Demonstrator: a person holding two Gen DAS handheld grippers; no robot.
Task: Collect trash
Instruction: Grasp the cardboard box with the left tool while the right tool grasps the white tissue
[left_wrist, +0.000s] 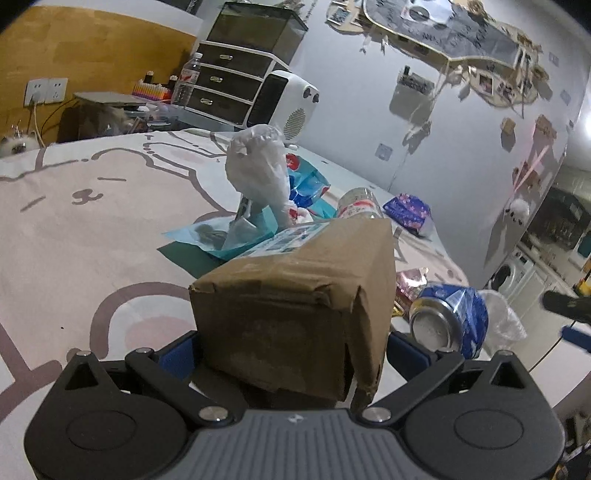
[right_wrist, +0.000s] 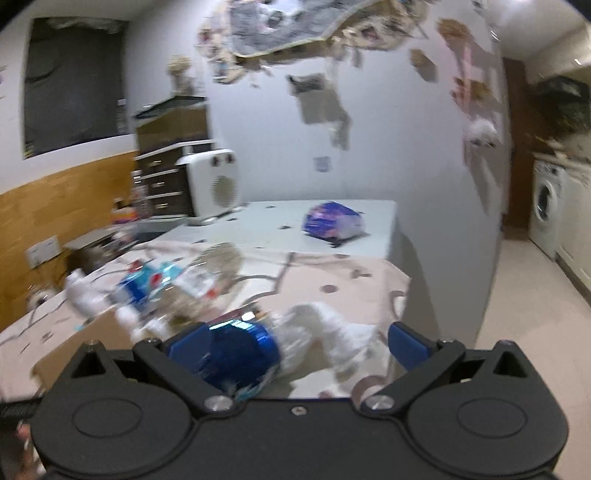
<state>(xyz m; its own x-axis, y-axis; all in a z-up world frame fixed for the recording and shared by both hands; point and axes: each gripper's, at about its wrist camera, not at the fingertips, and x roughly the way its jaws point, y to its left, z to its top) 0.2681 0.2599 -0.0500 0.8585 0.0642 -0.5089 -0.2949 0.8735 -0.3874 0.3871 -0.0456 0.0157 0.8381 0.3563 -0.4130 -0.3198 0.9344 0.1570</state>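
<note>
Left gripper: clamped on a brown cardboard parcel box with a printed label, held above the table. Just right of it, a crushed blue drinks can; ahead, a crumpled white plastic bag on blue wrappers. Right gripper: spread wide, empty, blurred, hovering over that can. Step in hand, judged: carrying the box off. Next: finding a bin, none in view.
</note>
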